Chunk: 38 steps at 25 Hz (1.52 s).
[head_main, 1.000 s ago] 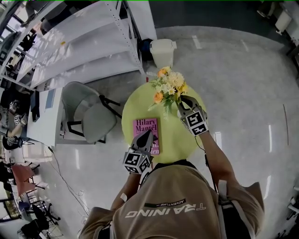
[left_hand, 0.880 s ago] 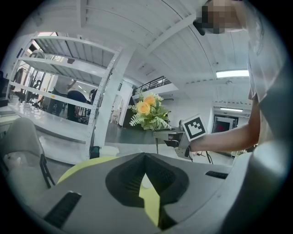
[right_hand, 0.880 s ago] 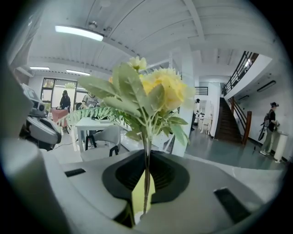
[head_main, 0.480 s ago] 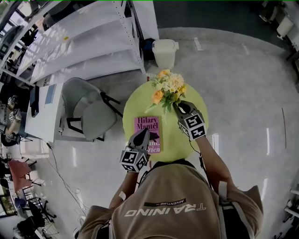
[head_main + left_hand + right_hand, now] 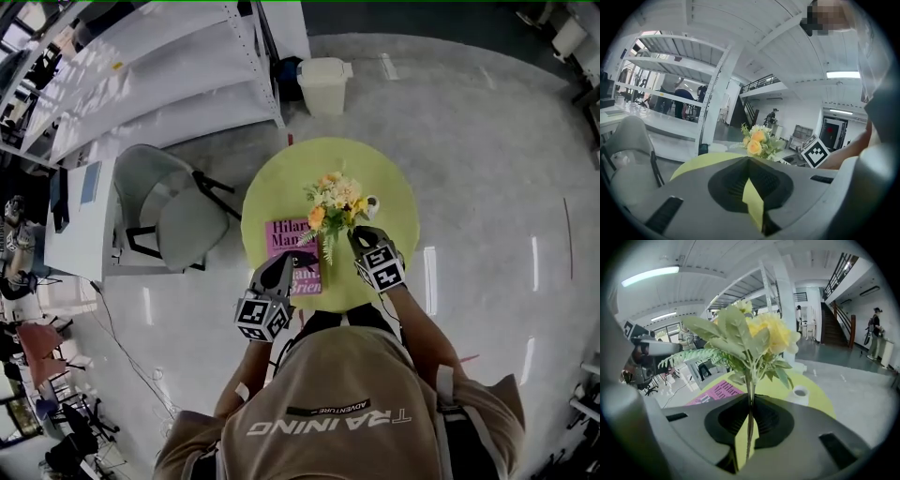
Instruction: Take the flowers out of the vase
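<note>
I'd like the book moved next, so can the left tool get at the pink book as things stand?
Probably yes: the left tool hangs over the pink book's near edge, nothing between them; the flowers in the right tool overlap only its right side.

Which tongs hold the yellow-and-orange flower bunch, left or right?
The right tongs, shut on the green stems of the yellow-and-orange flower bunch; the left tongs have nothing between them.

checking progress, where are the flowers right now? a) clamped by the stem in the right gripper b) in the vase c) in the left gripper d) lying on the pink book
a: the stem of the flowers is pinched in the right gripper, and the white vase stands empty beside them.
</note>
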{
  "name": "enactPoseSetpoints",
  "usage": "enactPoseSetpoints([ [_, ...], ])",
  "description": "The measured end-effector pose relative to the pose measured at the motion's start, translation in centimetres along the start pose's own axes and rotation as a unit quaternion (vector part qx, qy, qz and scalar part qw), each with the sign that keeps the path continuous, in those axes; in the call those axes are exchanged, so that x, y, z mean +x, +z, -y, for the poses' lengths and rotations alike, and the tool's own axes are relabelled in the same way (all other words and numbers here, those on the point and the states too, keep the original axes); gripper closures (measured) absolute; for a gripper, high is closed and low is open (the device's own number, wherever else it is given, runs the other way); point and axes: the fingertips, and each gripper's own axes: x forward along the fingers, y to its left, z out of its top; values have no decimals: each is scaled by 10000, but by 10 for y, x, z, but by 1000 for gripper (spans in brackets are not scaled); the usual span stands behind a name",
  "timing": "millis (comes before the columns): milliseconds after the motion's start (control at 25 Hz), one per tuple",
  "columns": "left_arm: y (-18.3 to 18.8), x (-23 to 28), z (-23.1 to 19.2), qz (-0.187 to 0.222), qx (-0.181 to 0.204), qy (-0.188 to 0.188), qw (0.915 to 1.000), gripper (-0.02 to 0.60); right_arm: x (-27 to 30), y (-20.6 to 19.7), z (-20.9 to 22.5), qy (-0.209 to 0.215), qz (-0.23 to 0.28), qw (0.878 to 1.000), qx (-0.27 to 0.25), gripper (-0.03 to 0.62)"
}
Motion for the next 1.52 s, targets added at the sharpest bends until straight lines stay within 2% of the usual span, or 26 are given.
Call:
enactPoseSetpoints([
  [280, -19, 8, -17, -253, -94, -48, 9996, 580, 34, -60, 4, 22, -752, 9969, 230, 565],
  [600, -40, 21, -31, -518, -242, -131, 9983, 580, 74, -91, 10, -49, -1244, 9922, 110, 556],
  [880, -48, 34, -32, -636, -321, -217, 9972, 581, 82, -98, 10, -37, -1280, 9903, 536, 500],
  [1000, -47, 38, -26, -604, -318, -237, 9974, 581, 77, -98, 12, -4, -1271, 9900, 618, 495],
  [1160, -43, 40, -22, -553, -281, -258, 9977, 581, 73, -88, 10, 139, -1182, 9902, 730, 435],
  [1240, -43, 40, -20, -534, -267, -250, 9979, 580, 71, -86, 7, 183, -1169, 9907, 670, 434],
  [1400, -37, 38, -13, -434, -191, -217, 9986, 581, 60, -80, 6, 199, -1070, 9933, 397, 477],
  [1440, -34, 39, -12, -399, -173, -209, 9988, 580, 56, -76, 6, 176, -1015, 9942, 302, 519],
  [1480, -32, 39, -10, -365, -152, -207, 9990, 581, 51, -71, 6, 162, -947, 9951, 221, 589],
  [1520, -29, 39, -8, -335, -125, -210, 9991, 581, 46, -64, 5, 181, -872, 9959, 169, 592],
])
